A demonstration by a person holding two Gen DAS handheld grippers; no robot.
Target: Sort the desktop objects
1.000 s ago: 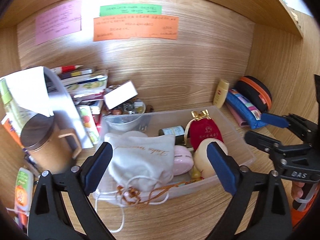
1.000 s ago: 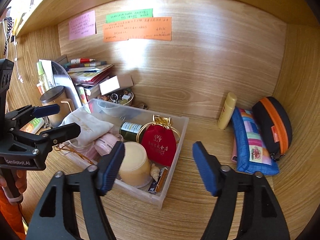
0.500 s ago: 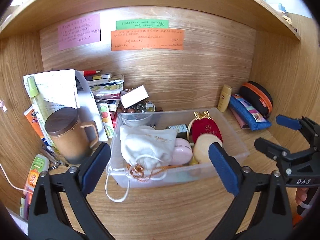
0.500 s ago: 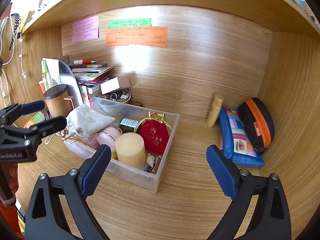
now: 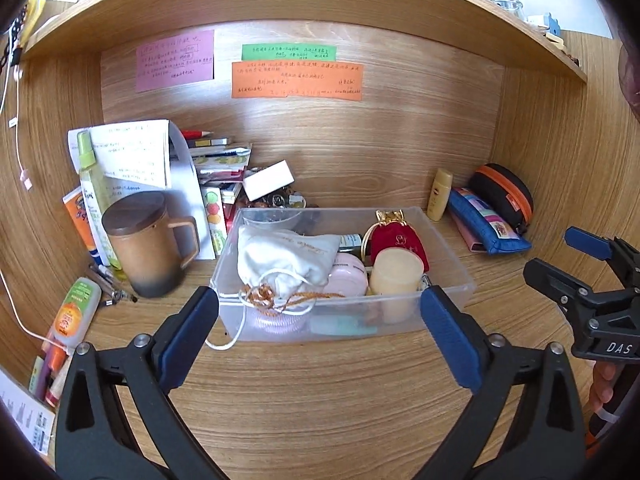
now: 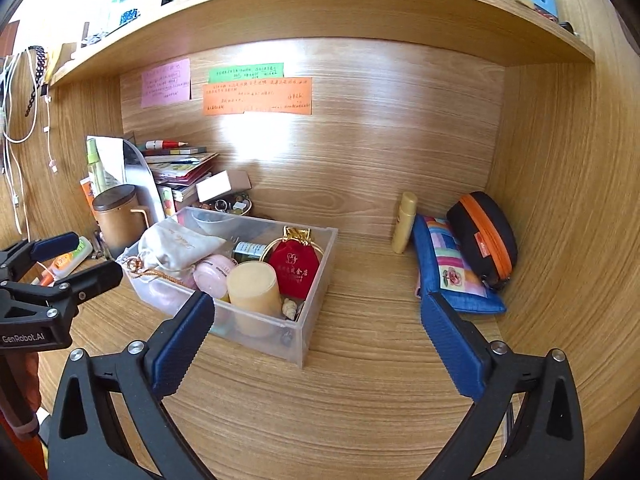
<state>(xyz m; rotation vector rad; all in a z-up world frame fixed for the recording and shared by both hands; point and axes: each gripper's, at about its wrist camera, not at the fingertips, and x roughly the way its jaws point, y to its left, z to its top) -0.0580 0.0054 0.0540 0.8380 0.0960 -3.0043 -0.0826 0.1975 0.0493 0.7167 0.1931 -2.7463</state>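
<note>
A: In the left wrist view, what is seen of the step in hand?

B: The clear box is seen standing on the desk just beyond the left gripper, whose jaws are spread as wide as they go, with nothing gripped. It is judged that the box has been set down and nothing new is yet taken up. A white pouch, a red pouch and a cream jar are seen lying inside it.

A: And its long axis?

B: It is seen running across the picture, left to right, one long wall turned toward the gripper. A brown mug is seen just left of it, a blue pencil case well apart to its right.

A: In the right wrist view?

B: The right gripper is shown with its jaws opening, now very wide, nothing between them but bare desk. The box is seen ahead and to the left, a near corner pointing toward the camera, its long axis slanting back to the left. The pencil case and a black case are seen by the right wall, a yellow bottle beside them.

A: What does the next move call for?

B: By judgement, one loose item must be chosen and approached squarely, with the jaws narrowed to fit.
</note>
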